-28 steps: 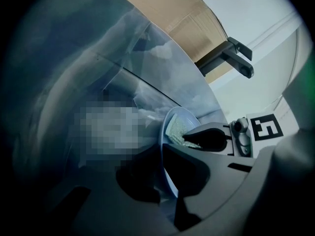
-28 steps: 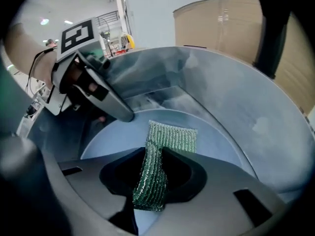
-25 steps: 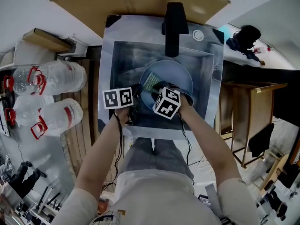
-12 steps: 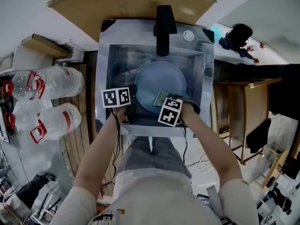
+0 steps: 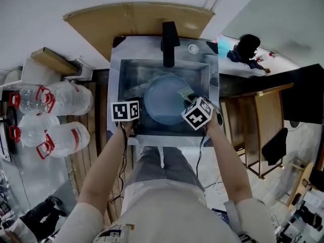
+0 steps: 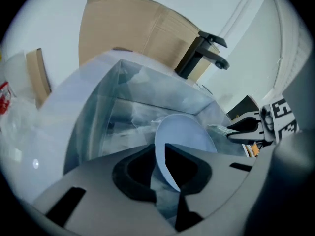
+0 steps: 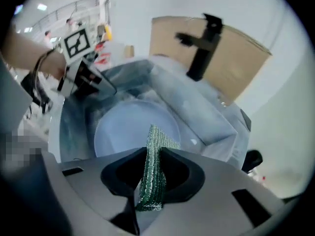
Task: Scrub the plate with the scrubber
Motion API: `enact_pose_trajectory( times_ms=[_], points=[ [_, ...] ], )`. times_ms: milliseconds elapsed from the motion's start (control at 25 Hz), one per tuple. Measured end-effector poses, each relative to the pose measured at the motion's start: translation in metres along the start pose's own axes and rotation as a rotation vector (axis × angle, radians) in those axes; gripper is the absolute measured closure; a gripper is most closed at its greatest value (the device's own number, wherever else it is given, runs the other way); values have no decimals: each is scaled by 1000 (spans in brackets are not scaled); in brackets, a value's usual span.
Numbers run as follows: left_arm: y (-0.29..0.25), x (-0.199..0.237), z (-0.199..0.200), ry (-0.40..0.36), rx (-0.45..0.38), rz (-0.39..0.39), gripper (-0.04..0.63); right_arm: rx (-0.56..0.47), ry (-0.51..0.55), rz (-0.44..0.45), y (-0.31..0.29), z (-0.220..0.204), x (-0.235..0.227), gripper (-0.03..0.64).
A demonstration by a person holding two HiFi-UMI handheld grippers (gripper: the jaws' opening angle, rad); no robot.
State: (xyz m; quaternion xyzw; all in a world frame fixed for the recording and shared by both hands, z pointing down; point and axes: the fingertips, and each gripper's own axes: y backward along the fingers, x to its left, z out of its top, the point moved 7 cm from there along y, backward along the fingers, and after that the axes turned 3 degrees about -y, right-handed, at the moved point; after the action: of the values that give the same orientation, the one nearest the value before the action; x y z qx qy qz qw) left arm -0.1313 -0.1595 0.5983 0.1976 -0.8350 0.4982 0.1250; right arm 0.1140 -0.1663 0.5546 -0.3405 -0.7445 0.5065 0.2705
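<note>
A pale blue plate [image 5: 163,100] stands tilted in the steel sink [image 5: 115,75]. My left gripper [image 5: 139,109] is at the plate's left rim. In the left gripper view the rim [image 6: 189,132] runs between the jaws of the left gripper [image 6: 160,154]; they are opening and a gap shows beside the rim. My right gripper [image 5: 188,98] is at the plate's right edge, shut on a green mesh scrubber [image 5: 185,93]. The right gripper view shows the scrubber [image 7: 158,140] pinched upright between the jaws, just over the plate [image 7: 125,127].
A black faucet [image 5: 168,42] rises behind the sink, against a brown board [image 5: 136,16]. Large water bottles [image 5: 55,100] lie on the floor to the left. A wooden frame [image 5: 255,115] stands to the right. The person's legs are close against the sink front.
My right gripper has carried the scrubber from the plate's left-centre across to its right edge. My left gripper has stayed at the plate's left rim.
</note>
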Motion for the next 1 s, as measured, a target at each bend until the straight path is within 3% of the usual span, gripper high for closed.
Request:
enact_pose_trajectory(
  times_ms=[120,200,320,480,720,1000],
  points=[
    [27,-8,18,-46,-76,13,529,-237,-298,83,42,10,-19,502],
    [45,-17,29,-59,-130,-5,531,-381,-396,94,76,18,-25,502],
    [76,-33,43,-100,-209,-19,531,-540,-413,45,125,27,-23,502],
    [127,-53,70,-196,-353,30,540,-729,-414,9,183,43,-10,502],
    [196,-86,102,-369,-535,42,558,-975,-418,60,259,67,14,502],
    [279,-131,123,-558,-718,60,560,-1181,-383,75,343,80,37,502]
  ],
)
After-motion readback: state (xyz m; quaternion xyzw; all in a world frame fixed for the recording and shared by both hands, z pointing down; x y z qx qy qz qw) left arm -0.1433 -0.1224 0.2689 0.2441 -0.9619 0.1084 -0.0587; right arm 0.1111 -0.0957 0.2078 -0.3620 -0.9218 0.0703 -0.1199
